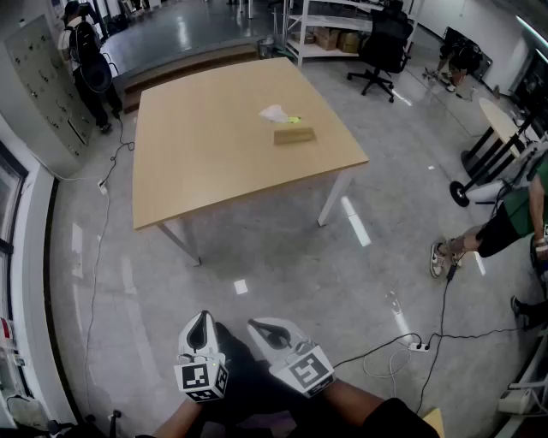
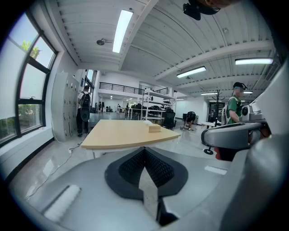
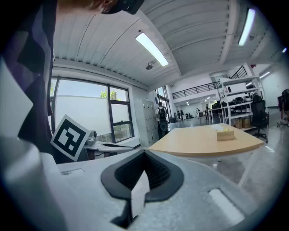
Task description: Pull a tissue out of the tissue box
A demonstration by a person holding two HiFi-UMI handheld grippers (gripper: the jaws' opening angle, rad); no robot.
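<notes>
The tissue box is a flat tan box lying toward the far right of the wooden table. Just behind it lie a crumpled white tissue and a small yellow item. Both grippers are far from the table, held low near the person's body over the floor. The left gripper and the right gripper are shut with nothing between their jaws. The left gripper view looks past its gripper at the box on the distant table. In the right gripper view the box stands beyond its gripper.
Grey floor lies between me and the table. A black office chair and shelves stand behind the table. A person is at the right by a round stand. Another person stands far left. A cable and power strip lie on the floor.
</notes>
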